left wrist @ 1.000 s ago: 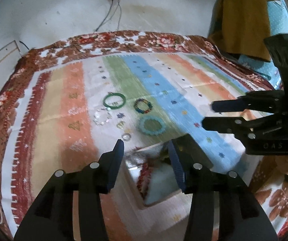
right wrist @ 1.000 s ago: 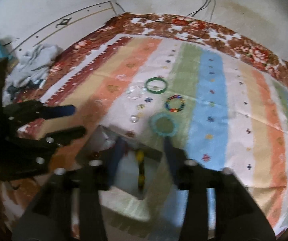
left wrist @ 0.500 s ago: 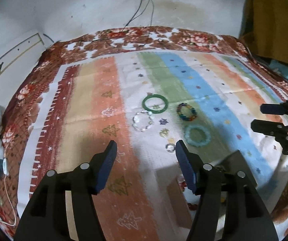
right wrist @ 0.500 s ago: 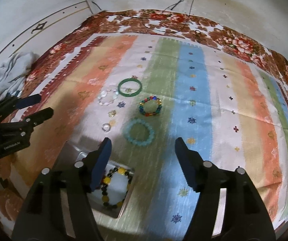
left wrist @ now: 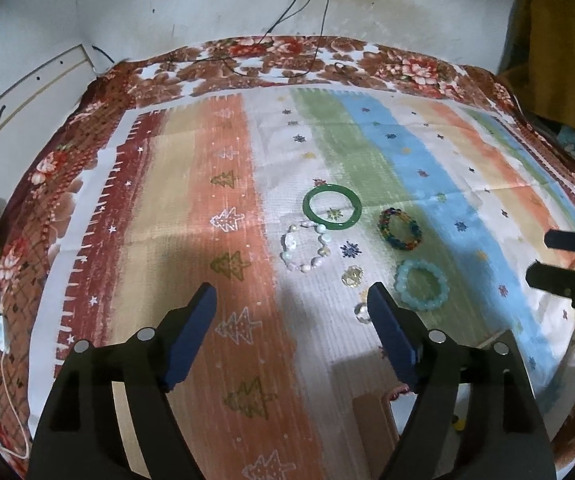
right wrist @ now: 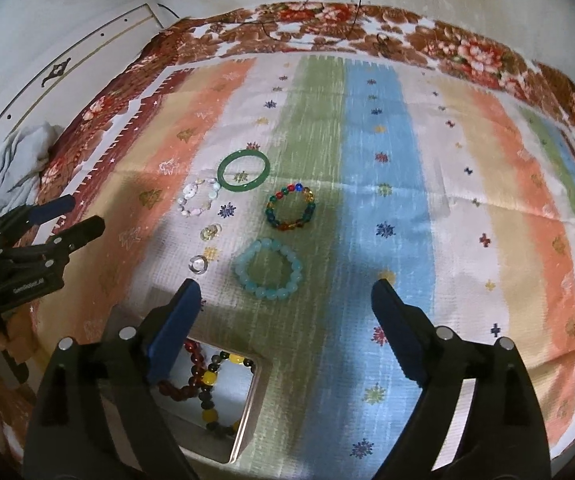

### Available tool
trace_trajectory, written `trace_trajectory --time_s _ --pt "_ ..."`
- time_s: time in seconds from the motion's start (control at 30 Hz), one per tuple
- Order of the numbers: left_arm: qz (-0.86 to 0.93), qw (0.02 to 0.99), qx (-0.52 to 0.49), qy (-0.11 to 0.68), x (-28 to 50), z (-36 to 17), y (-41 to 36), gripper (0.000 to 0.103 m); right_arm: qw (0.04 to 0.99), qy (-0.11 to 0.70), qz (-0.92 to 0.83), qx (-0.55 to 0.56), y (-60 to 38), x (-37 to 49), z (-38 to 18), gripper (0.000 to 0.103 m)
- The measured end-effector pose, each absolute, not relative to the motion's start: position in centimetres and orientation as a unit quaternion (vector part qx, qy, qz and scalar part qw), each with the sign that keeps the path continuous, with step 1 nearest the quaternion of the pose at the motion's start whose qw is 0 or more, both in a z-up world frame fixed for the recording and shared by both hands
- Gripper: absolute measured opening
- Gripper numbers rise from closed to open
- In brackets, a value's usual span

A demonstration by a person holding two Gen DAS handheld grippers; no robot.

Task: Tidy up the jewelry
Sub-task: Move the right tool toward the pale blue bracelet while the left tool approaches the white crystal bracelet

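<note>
We note both tools empty, jaws opening over the striped cloth [right wrist: 387, 128]. The left tool [left wrist: 291, 332] has bare cloth between its jaws; the right tool [right wrist: 285, 320] hangs just short of the pale blue bead bracelet [right wrist: 269, 275]. Loose on the cloth lie the green bangle [right wrist: 243, 176], multicolour bead bracelet [right wrist: 290, 208], white bead bracelet [right wrist: 199, 200] and two small rings [right wrist: 198, 264]. The metal tin [right wrist: 247, 412], near edge, holds a dark red bracelet [right wrist: 185, 388] and a yellow-black one [right wrist: 211, 392].
</note>
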State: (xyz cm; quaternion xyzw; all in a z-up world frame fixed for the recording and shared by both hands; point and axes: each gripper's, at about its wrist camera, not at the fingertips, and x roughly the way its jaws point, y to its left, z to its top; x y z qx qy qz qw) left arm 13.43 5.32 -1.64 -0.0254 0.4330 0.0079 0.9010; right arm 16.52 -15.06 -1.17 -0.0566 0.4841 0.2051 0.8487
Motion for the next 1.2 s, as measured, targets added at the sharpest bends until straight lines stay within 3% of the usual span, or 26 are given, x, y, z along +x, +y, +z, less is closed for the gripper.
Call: trace_trajectory --time_s 1.2 --pt "0.014 0.871 -0.014 0.491 21.5 -6.5 6.9 0.077 0.797 0.576 0.172 -0.059 -13.7 23.0 -7.7 0.087"
